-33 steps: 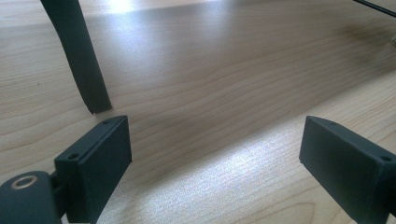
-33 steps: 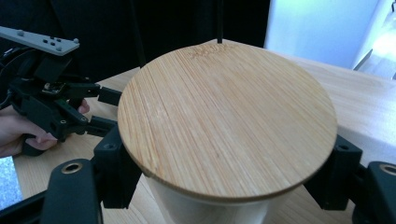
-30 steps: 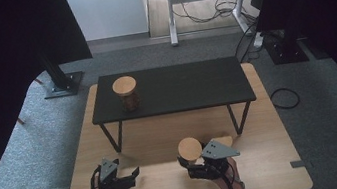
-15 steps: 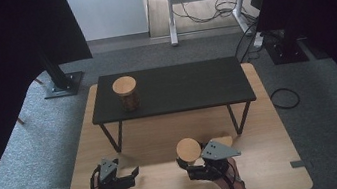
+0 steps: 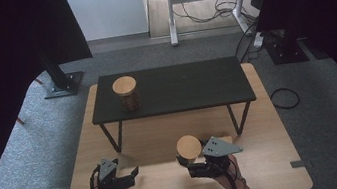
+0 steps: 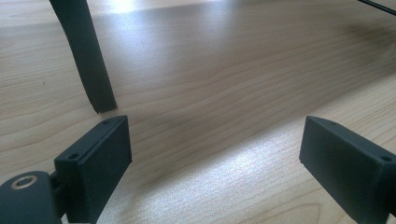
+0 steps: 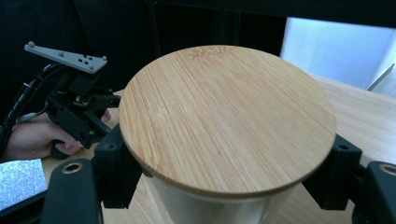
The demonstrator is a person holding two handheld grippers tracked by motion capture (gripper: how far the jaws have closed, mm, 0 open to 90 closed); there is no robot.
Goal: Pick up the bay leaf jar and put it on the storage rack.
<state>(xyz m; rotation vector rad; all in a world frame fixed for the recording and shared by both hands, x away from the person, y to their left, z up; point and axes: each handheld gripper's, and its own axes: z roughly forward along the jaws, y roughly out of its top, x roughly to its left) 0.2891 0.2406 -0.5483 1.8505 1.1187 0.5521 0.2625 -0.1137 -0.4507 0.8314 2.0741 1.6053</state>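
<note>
While the right claw (image 5: pixel 190 161) grips a lidded jar (image 7: pixel 227 122) between its jaws, just under the bamboo lid, the jar sits clear of the bench (image 5: pixel 269 170), likely for carrying. Beside it the left claw (image 5: pixel 129 174) gapes wide, empty, low over the bench, probably waiting.

Soft daylight from the far window leaves the side curtains (image 5: pixel 7 43) black, casts a sheen on the wooden table (image 6: pixel 243 172), and blurs the nearest jaws.
</note>
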